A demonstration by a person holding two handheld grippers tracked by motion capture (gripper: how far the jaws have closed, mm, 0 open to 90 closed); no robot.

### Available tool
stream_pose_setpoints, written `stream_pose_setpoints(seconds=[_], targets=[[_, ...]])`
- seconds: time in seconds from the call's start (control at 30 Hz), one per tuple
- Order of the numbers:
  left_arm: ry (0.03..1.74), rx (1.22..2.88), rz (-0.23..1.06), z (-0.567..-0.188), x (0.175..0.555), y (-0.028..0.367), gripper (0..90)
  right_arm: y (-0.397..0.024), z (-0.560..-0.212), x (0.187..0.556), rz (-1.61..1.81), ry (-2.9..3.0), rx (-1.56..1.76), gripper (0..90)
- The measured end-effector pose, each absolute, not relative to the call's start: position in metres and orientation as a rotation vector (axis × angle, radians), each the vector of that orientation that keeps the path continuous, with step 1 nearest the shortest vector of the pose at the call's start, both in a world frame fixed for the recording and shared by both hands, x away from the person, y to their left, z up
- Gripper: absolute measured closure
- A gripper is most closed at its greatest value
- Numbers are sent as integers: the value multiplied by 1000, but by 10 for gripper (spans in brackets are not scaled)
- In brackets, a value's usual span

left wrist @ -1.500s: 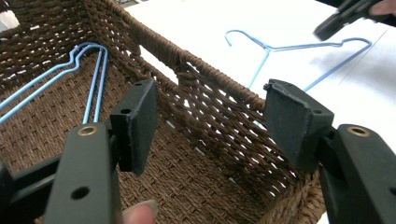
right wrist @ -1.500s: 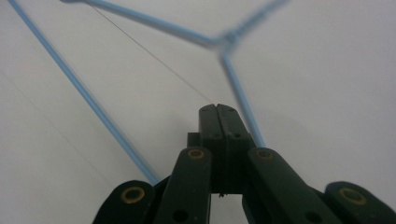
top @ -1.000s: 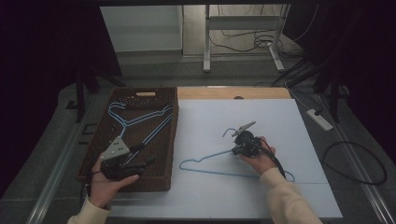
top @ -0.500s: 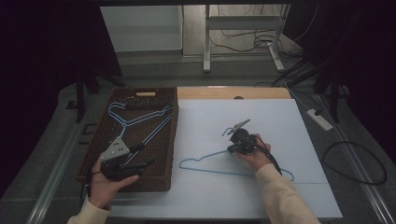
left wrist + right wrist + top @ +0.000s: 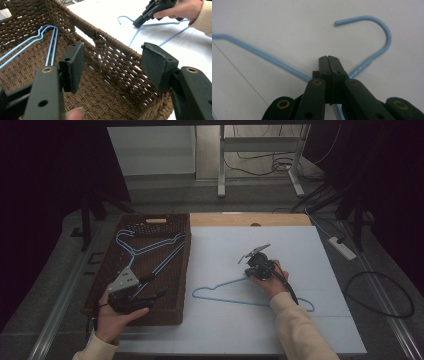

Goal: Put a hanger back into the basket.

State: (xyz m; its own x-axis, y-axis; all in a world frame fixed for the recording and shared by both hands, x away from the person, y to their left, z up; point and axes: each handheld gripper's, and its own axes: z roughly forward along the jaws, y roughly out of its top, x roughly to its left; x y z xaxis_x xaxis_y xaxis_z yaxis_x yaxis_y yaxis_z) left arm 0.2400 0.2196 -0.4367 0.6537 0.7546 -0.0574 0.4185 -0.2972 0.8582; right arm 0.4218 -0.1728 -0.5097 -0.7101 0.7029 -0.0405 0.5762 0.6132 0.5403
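A blue wire hanger (image 5: 230, 301) lies on the white tabletop (image 5: 300, 250). My right gripper (image 5: 248, 275) is on the hanger's neck just below the hook (image 5: 382, 30), and its jaws (image 5: 328, 58) are shut together on the wire. A woven brown basket (image 5: 185, 270) to the left holds more blue hangers (image 5: 150, 247). My left gripper (image 5: 150, 296) hovers open over the basket's near right corner. Its two pads (image 5: 73, 65) stand wide apart with the basket wall (image 5: 107, 42) between them, untouched.
The basket fills the table's left side. A bare wooden strip (image 5: 240, 219) runs along the table's far edge. Cables and a power strip (image 5: 342, 247) lie on the floor to the right, with desk legs (image 5: 221, 165) beyond.
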Motion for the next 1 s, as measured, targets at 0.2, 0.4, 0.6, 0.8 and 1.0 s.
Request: stream_pose_setpoints(seconds=[0.2, 0.4, 0.6, 0.8, 1.0], targets=[[922, 1932, 449, -438, 241, 220, 365, -174, -508, 424, 709, 2601, 1051, 900], [920, 1933, 447, -438, 241, 219, 365, -177, -504, 423, 612, 2590, 1102, 900], [917, 1932, 448, -437, 241, 219, 365, -189, -502, 421, 588, 2607, 1152, 900], [917, 1929, 447, -437, 241, 220, 365, -197, -495, 418, 618, 2595, 1123, 835], [915, 1931, 445, -437, 242, 219, 365, -214, -486, 411, 573, 2618, 1071, 632]])
